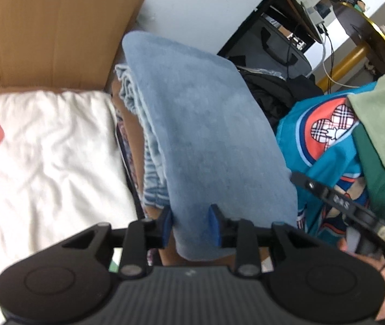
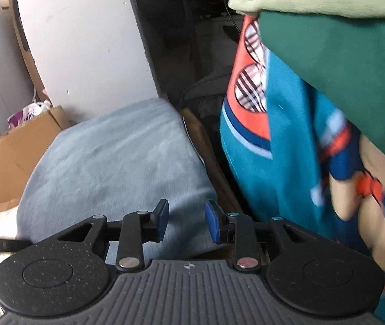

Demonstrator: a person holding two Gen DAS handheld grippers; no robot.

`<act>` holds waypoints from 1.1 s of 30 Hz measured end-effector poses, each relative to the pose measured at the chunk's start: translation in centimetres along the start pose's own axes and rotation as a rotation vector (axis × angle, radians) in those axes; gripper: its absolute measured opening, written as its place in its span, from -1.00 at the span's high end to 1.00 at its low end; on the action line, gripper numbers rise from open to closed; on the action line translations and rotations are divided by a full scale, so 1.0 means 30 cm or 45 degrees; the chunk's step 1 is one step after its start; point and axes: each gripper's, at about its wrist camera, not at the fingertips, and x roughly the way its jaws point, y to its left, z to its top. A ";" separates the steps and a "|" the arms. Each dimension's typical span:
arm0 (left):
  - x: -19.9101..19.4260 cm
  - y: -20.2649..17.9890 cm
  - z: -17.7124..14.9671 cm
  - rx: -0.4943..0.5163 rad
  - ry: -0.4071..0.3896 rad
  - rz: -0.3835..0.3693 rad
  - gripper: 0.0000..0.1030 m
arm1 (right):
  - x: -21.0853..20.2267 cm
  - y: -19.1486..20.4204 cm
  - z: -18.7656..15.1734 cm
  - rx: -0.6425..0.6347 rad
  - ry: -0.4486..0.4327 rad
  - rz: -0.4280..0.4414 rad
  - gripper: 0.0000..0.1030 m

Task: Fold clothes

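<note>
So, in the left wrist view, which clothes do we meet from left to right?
White garment → folded blue towel → teal printed shirt → green clothes.

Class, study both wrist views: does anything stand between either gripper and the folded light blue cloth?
Nothing visible does. The left gripper has its jaws apart around the near edge of the folded light blue cloth; the right gripper hangs open just above it.

A brown cardboard box (image 1: 43,35) stands beside a white panel (image 1: 192,8); a gold-rimmed round table (image 1: 368,35) behind.
</note>
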 end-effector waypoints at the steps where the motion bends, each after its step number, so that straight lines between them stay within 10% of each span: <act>1: 0.003 0.005 -0.004 -0.016 -0.001 -0.009 0.39 | 0.009 0.007 0.002 -0.018 -0.016 -0.002 0.29; 11: -0.016 0.066 -0.026 -0.118 0.009 -0.165 0.65 | 0.043 0.017 -0.073 -0.085 0.057 0.009 0.69; 33: -0.066 0.040 -0.041 -0.051 0.068 -0.112 0.78 | -0.085 0.020 -0.113 0.058 0.145 0.055 0.37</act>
